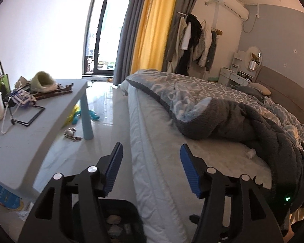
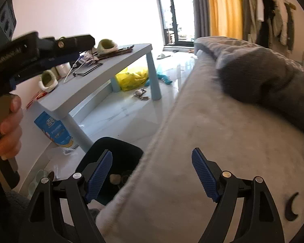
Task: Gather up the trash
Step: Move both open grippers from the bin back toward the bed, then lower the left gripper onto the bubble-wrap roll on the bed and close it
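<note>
While your left gripper (image 1: 151, 169) hangs over the mattress (image 1: 152, 141) edge, its jaws stand apart with nothing between them; your right gripper (image 2: 152, 174) is likewise spread and empty; the black bin (image 2: 119, 162) sits on the floor against the bed with scraps inside; a white crumpled wad (image 1: 251, 153) lies on the mattress beside the grey blanket (image 1: 243, 125).

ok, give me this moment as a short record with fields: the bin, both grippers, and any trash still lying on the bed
bin: black bin on the floor beside the bed, scraps inside
left gripper: open, nothing between the jaws, over the bed's edge
right gripper: open, nothing between the jaws, over the bin and the bed's edge
trash on bed: white wad beside the grey blanket
</note>
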Motion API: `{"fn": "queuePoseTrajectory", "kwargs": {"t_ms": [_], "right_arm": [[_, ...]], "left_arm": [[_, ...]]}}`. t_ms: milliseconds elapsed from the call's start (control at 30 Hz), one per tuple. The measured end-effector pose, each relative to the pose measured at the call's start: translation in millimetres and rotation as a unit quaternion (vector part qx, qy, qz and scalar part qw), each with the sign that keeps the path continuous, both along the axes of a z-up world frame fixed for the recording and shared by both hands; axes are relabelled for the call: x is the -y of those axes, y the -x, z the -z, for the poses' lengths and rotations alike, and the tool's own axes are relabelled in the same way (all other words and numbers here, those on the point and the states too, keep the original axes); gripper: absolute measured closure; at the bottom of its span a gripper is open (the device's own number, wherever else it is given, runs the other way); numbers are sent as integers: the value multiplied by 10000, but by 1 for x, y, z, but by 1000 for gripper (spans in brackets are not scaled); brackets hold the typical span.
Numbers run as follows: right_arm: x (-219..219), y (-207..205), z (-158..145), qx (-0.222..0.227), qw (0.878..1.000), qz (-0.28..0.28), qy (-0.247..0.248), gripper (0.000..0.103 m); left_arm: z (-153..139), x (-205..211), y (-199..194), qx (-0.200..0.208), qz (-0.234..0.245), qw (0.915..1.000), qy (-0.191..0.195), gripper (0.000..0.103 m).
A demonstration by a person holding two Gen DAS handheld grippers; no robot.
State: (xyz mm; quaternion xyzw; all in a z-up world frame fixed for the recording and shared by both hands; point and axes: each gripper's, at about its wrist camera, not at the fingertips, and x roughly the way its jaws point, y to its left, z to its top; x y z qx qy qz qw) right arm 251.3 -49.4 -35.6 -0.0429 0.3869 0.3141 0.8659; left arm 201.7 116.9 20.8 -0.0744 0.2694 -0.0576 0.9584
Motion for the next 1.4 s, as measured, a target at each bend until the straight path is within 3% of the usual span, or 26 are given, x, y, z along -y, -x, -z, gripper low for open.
{"fn": "queuePoseTrajectory", "kwargs": {"t_ms": [167, 700, 933, 1400], "right_arm": [[30, -2, 5, -26, 9998, 206, 57, 21], [134, -13, 22, -51, 9931, 1106, 391, 21], [170, -21, 31, -189, 9892, 1431, 235, 21], [210, -28, 57, -266, 9886, 1475, 168, 47]], "left_arm": [[6, 29, -10, -37, 187, 9998, 1, 33], [35, 97, -36, -254, 648, 9972, 260, 22], [45, 118, -46, -396, 799, 9956, 282, 21], [62, 167, -62, -493, 1177, 9913, 312, 17]]}}
